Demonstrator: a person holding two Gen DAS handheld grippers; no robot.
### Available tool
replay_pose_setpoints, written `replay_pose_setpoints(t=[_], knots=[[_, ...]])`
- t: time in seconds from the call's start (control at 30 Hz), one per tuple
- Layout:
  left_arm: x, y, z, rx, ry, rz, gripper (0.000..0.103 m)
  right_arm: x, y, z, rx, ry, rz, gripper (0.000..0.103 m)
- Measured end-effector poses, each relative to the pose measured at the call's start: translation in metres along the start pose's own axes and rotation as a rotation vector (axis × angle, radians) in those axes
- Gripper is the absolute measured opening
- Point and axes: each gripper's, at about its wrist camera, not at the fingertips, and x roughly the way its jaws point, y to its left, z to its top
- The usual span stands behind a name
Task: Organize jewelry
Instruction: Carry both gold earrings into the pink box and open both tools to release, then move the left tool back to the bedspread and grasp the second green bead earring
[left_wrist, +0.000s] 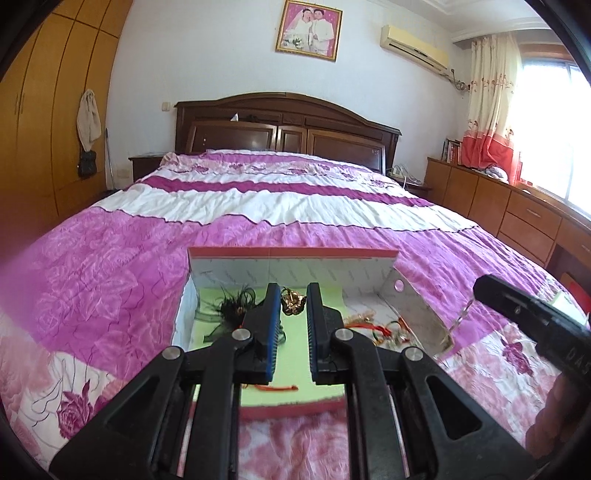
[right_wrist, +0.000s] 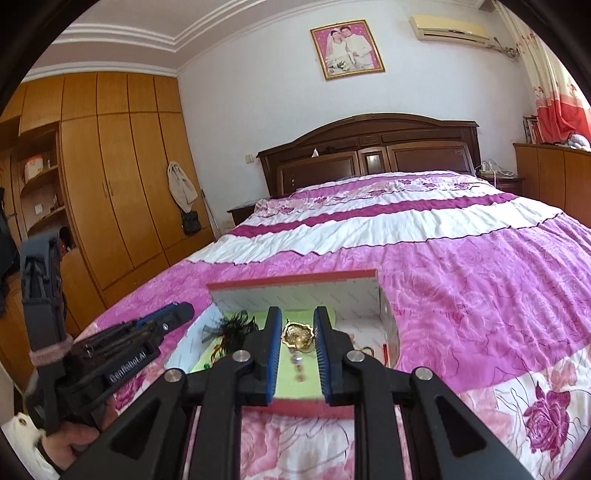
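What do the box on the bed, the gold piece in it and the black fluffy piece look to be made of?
Box: probably cardboard, seen in its thin flat white walls with printed pattern and folded flap.
Gold piece: likely metal or plated, with a shiny, reflective gold surface.
Black fluffy piece: wispy strands suggest feathers, perhaps with mesh; too small to tell.

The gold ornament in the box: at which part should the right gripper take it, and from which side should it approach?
Probably at the gold ornament's raised body, coming from above and the box's open near side. It lies loose on the green liner, already between the right gripper's open fingers, and its bead tail trails toward the camera.
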Motion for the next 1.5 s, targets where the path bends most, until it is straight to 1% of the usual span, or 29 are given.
replay_pose_setpoints(t=[0.23, 0.4, 0.63, 0.9, 1.0, 1.03, 1.07, 1.1, 1.13, 1.17, 1.23, 1.37, 1.5], knots=[[0.022, 0.003, -0.004, -0.011, -0.005, 0.017, 0.006, 0.019, -0.011, 0.005, 0.022, -0.022, -0.013, 0.02], [0.039, 0.006, -0.013, -0.019, 0.032, 0.028, 0.006, 0.038, -0.021, 0.002, 0.037, -0.01, -0.036, 0.02], [0.057, 0.007, -0.025, -0.032, 0.13, 0.033, 0.006, 0.071, -0.031, -0.016, 0.029, 0.099, -0.082, 0.02], [0.072, 0.01, -0.033, -0.05, 0.234, 0.02, 0.006, 0.089, -0.038, -0.029, 0.046, 0.177, -0.078, 0.02], [0.077, 0.011, -0.035, -0.05, 0.274, 0.019, 0.008, 0.093, -0.04, -0.031, 0.058, 0.206, -0.072, 0.021], [0.077, 0.01, -0.036, -0.05, 0.287, 0.021, 0.012, 0.095, -0.041, -0.032, 0.063, 0.213, -0.067, 0.021], [0.078, 0.01, -0.037, -0.051, 0.295, 0.021, 0.017, 0.096, -0.041, -0.033, 0.071, 0.224, -0.059, 0.025], [0.078, 0.01, -0.037, -0.053, 0.304, 0.02, 0.02, 0.096, -0.042, -0.034, 0.074, 0.23, -0.059, 0.029], [0.078, 0.01, -0.038, -0.056, 0.312, 0.02, 0.026, 0.096, -0.041, -0.034, 0.074, 0.23, -0.058, 0.035], [0.078, 0.01, -0.038, -0.057, 0.317, 0.021, 0.028, 0.095, -0.041, -0.033, 0.072, 0.227, -0.051, 0.041], [0.074, 0.009, -0.037, -0.059, 0.329, 0.023, 0.03, 0.093, -0.038, -0.032, 0.067, 0.225, -0.042, 0.045], [0.064, 0.007, -0.035, -0.065, 0.337, 0.005, 0.032, 0.086, -0.035, -0.03, 0.065, 0.219, -0.025, 0.045], [0.056, 0.005, -0.032, -0.052, 0.344, -0.001, 0.032, 0.075, -0.034, -0.024, 0.081, 0.195, -0.001, 0.045]])
